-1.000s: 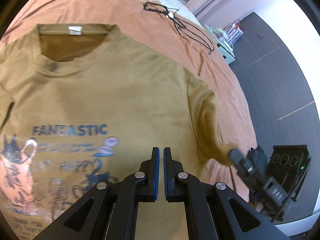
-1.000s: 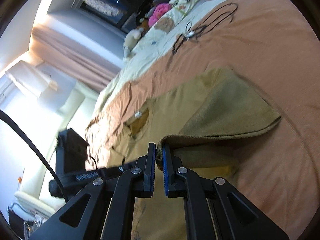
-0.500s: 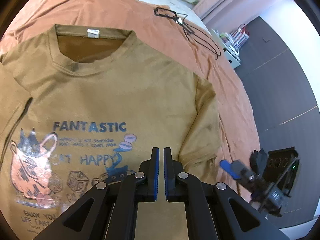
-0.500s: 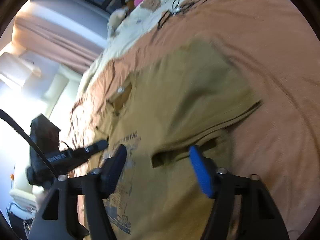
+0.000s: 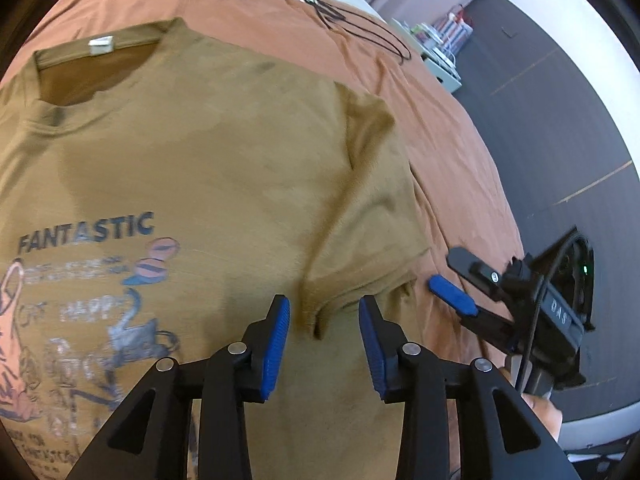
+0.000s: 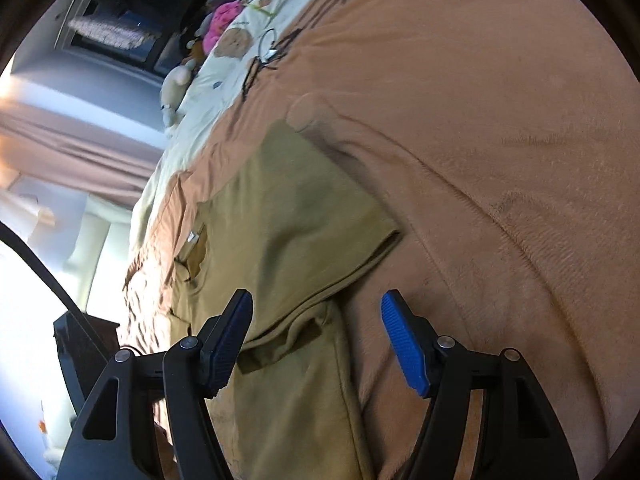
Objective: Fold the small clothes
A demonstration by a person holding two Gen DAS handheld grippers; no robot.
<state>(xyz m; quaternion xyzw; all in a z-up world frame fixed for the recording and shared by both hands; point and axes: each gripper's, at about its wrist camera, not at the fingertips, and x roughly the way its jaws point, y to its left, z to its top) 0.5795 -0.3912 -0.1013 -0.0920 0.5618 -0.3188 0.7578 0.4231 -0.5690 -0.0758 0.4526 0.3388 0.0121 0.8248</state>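
Observation:
A small olive-brown T-shirt [image 5: 208,152] with a "FANTASTIC" cat print lies face up on an orange-brown blanket [image 5: 452,152]. Its right sleeve [image 5: 372,216] lies flat at the shirt's side. My left gripper [image 5: 323,340] is open, low over the sleeve's hem, holding nothing. My right gripper [image 5: 456,276] shows at the right of the left wrist view, open, just off the sleeve edge. In the right wrist view the right gripper [image 6: 316,340] is open and empty above the sleeve [image 6: 320,220] and the shirt's side [image 6: 296,392].
A black cord [image 5: 340,12] lies on the blanket beyond the collar. Cream bedding with soft toys [image 6: 224,28] is at the far end. The bed's right edge drops to a dark floor [image 5: 560,128]. A white rack [image 5: 440,56] stands there.
My right gripper has opened and let go of the sleeve, which now lies flat beside the shirt. My left gripper has opened from shut and moved right toward the sleeve's hem.

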